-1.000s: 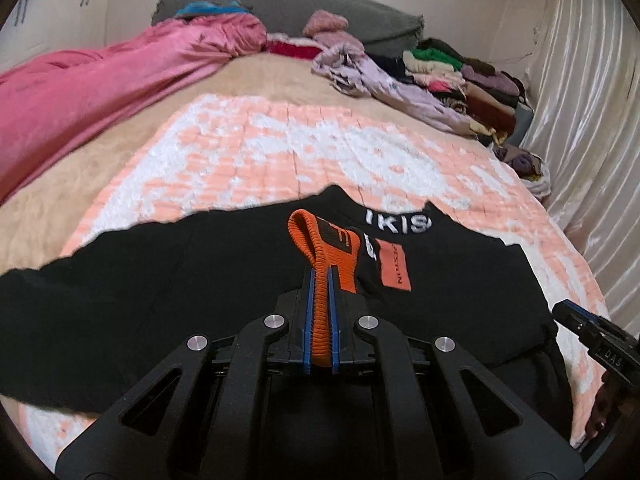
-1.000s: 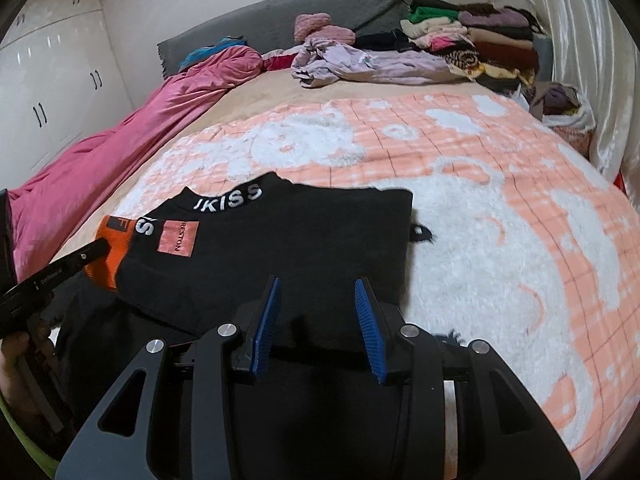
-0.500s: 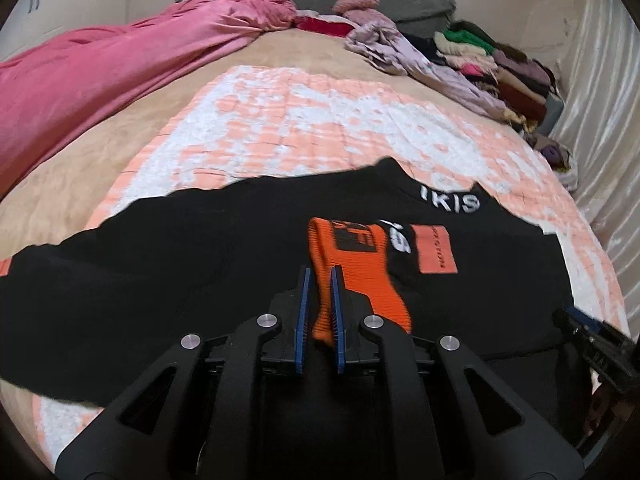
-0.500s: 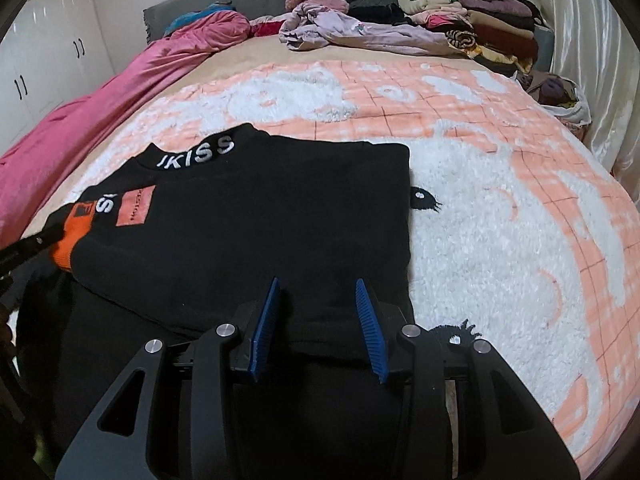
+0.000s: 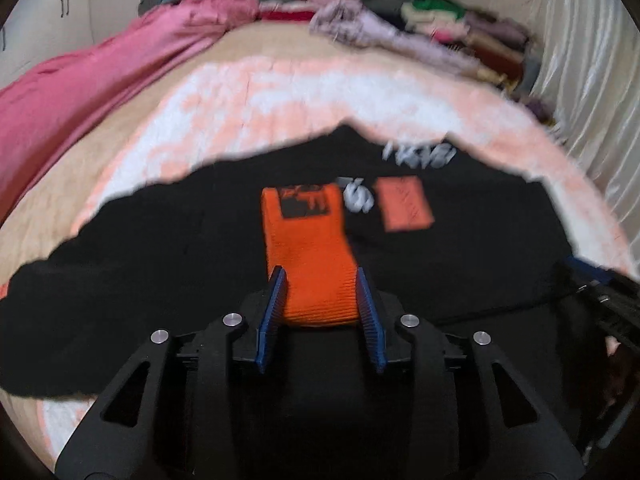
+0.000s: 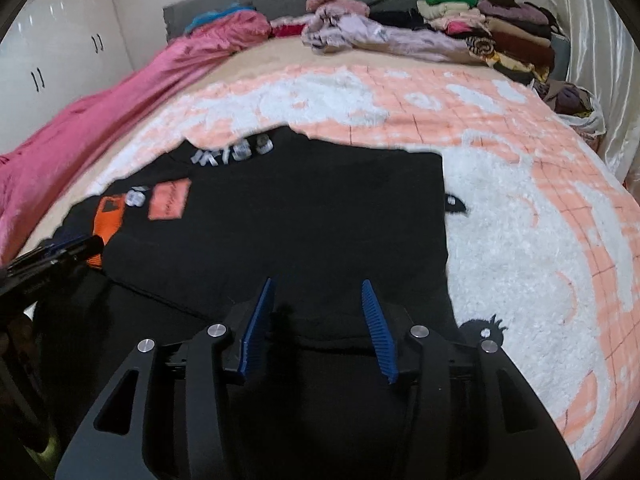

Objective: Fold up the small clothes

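Our left gripper (image 5: 320, 304) has just been opening, jaws spread beside the orange cuff (image 5: 310, 256); withdrawing carelessly could snag it, undoing the sleeve fold.

both grippers, left gripper (image 5: 320, 314) and right gripper (image 6: 320, 326), have matte black angular frames with triangular cutouts, round silver screws, and ribbed blue pads (image 5: 273, 312) on their fingers.

Bed: we see a beige-sheeted bed (image 6: 256, 60).
On it: fluffy peach-and-white blanket (image 6: 520, 208), black sweater (image 6: 304, 216), crumpled pink satin quilt (image 6: 120, 96), stacked folded clothes (image 6: 500, 36).
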The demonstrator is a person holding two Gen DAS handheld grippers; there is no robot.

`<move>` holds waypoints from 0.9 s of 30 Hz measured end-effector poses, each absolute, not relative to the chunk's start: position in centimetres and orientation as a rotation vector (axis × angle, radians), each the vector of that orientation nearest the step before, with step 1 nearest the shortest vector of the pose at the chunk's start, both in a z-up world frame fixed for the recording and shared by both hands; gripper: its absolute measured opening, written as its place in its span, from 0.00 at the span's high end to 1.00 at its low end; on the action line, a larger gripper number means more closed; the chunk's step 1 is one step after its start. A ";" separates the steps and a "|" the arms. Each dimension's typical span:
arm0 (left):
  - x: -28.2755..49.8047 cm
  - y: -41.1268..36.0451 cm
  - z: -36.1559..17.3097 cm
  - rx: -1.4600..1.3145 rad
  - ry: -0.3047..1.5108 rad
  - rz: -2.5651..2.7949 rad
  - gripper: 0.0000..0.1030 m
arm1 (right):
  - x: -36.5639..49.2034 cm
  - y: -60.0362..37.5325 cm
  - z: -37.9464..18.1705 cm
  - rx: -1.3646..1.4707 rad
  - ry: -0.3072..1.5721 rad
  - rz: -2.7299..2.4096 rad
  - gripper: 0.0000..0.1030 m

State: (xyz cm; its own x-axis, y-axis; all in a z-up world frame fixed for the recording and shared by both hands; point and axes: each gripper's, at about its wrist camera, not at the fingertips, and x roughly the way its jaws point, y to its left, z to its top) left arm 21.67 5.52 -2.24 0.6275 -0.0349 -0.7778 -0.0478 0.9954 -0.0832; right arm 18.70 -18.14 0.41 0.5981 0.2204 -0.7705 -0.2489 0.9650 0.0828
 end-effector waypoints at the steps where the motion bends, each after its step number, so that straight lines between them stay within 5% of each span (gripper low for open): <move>1: 21.7 5.7 -2.3 -0.105 0.894 0.012 0.67 | 18.8 -18.1 0.1 -0.037 0.900 0.269 0.56; 8: 20.4 6.3 -1.0 -0.130 0.844 0.015 0.58 | 17.9 -18.0 0.7 -0.021 0.872 0.299 0.44; 21: 15.8 10.8 1.5 -0.193 0.714 0.145 0.16 | 15.1 -14.5 3.8 -0.064 0.783 0.352 0.19; 27: 13.8 14.9 1.5 -0.281 0.684 0.244 0.09 | 14.5 -12.1 4.8 -0.090 0.758 0.396 0.15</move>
